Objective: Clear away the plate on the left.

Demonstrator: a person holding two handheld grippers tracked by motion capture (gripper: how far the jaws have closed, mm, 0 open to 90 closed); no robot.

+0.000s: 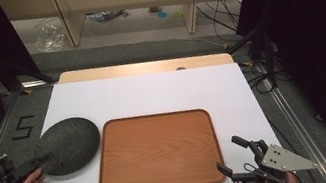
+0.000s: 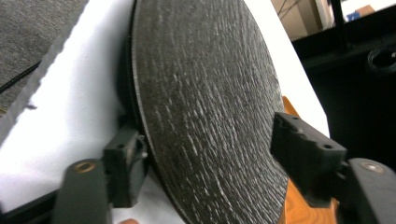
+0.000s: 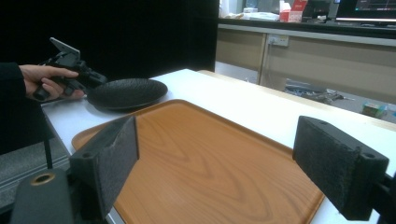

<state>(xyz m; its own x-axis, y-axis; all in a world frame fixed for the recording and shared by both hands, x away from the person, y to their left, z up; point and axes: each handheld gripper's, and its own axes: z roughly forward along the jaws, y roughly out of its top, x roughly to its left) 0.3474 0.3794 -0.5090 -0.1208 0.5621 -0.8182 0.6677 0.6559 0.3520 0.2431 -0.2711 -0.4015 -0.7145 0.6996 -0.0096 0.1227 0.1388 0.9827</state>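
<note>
A round black textured plate [image 1: 68,145] lies on the white sheet at the left, next to a wooden tray [image 1: 157,152]. My left gripper [image 1: 41,161] stands open astride the plate's near left rim. In the left gripper view the plate [image 2: 205,102] runs between the jaws, one jaw under the rim and the other over the top face with a gap. My right gripper [image 1: 227,152] is open and holds nothing at the tray's near right corner. From the right gripper view, the jaws point over the tray [image 3: 201,158] toward the plate [image 3: 128,92] and the left gripper [image 3: 88,77].
The white sheet [image 1: 160,89] covers a wooden table whose far edge [image 1: 146,67] shows. Black curtains [image 1: 320,18] hang on the right and at the far left. Shelving and cables [image 1: 221,0] lie beyond. A black "5" mark [image 1: 23,126] is on the floor at the left.
</note>
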